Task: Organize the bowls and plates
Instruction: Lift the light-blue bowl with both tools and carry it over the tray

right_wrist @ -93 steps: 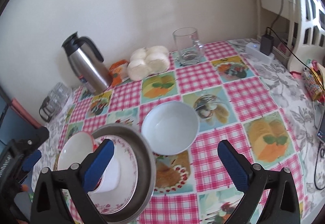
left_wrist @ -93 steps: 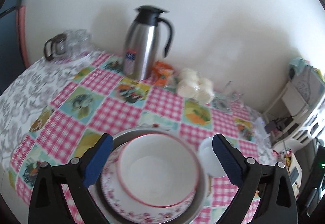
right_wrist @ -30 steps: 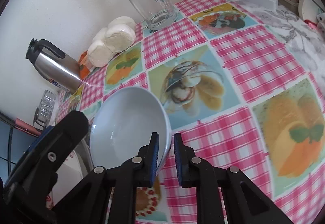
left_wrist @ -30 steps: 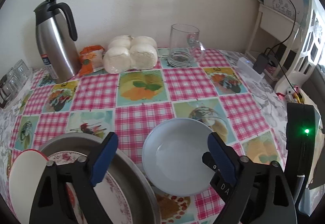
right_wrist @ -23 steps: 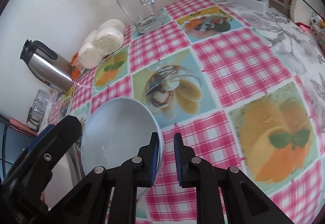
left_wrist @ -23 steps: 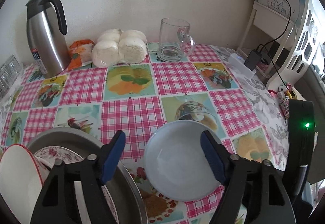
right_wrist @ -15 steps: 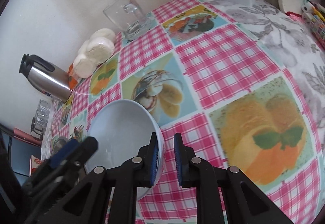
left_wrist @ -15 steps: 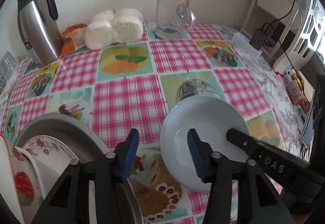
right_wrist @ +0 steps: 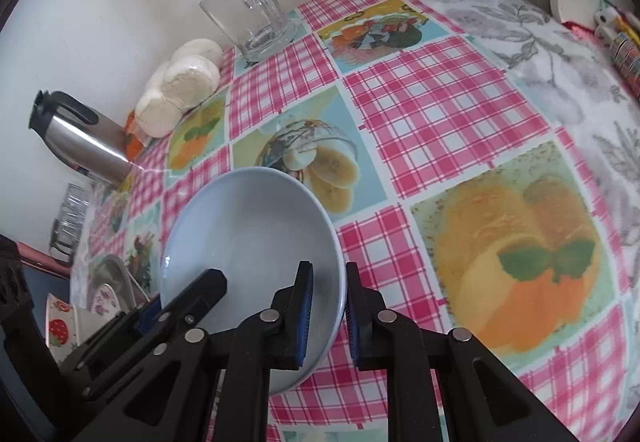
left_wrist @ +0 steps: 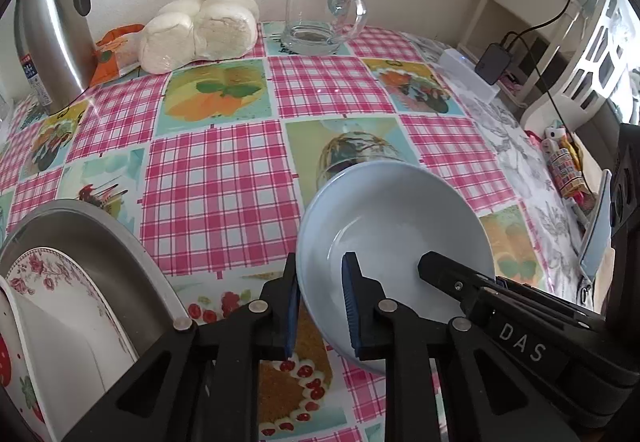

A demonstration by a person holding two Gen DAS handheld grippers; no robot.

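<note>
A pale blue bowl (left_wrist: 392, 226) (right_wrist: 248, 226) sits tilted over the checked tablecloth. My right gripper (right_wrist: 326, 306) is shut on its right rim; in the left wrist view its black finger (left_wrist: 460, 278) reaches into the bowl. My left gripper (left_wrist: 322, 312) (right_wrist: 180, 296) is closing on the bowl's left rim, one pad outside the wall and one inside. To the left, a round metal tray (left_wrist: 80, 226) (right_wrist: 108, 266) holds a floral plate (left_wrist: 60, 282) and a red-rimmed strawberry bowl (left_wrist: 8, 342) (right_wrist: 60, 326).
Along the wall stand a steel thermos (left_wrist: 52, 29), a bag of white buns (left_wrist: 200, 29) and a glass mug (left_wrist: 316, 17). A white power strip (left_wrist: 468, 73) with a charger lies at the back right. The table's edge runs close on the right.
My left gripper has come down and its wide jaws have closed around the blue bowl's left rim. The right gripper has kept its hold on the bowl.
</note>
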